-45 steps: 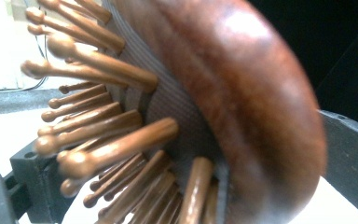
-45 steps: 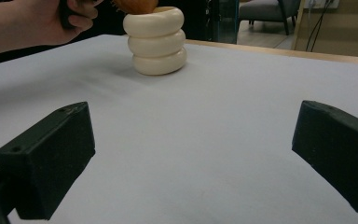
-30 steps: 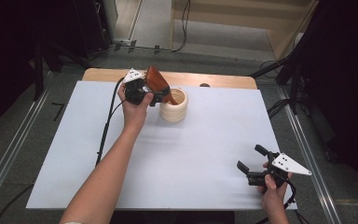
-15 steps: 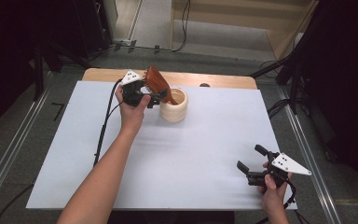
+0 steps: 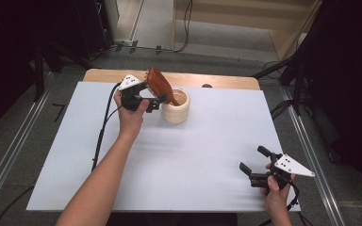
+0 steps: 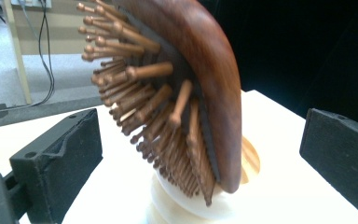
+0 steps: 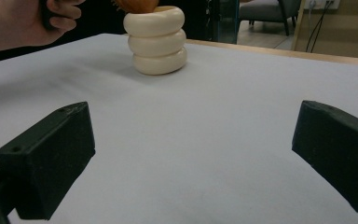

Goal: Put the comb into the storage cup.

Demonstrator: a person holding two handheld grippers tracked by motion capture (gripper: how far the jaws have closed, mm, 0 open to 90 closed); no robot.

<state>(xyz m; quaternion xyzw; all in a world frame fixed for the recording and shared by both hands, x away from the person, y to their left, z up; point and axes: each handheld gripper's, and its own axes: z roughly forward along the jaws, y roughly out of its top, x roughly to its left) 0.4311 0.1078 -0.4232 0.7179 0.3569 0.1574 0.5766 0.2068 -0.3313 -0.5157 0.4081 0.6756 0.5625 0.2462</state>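
A brown wooden hairbrush (image 5: pixel 159 84) leans with its handle inside a cream ribbed cup (image 5: pixel 176 107) at the back of the table. My left gripper (image 5: pixel 152 94) is open at the brush head. In the left gripper view the bristled head (image 6: pixel 191 93) rises between the two wide-apart jaws, touching neither, above the cup's rim (image 6: pixel 186 205). My right gripper (image 5: pixel 252 158) rests open and holds nothing near the front right edge. In the right gripper view it (image 7: pixel 193 149) faces the cup (image 7: pixel 156 39) across bare sheet.
A white sheet (image 5: pixel 193 155) covers the table, with a strip of wooden top (image 5: pixel 217 81) showing at the back. The left gripper's black cable (image 5: pixel 103 122) trails down the left side. Metal rails (image 5: pixel 9 155) run along both sides on the floor.
The left hand and its gripper have drawn back slightly toward the person. The brush still leans in the cup. The right gripper has not moved.
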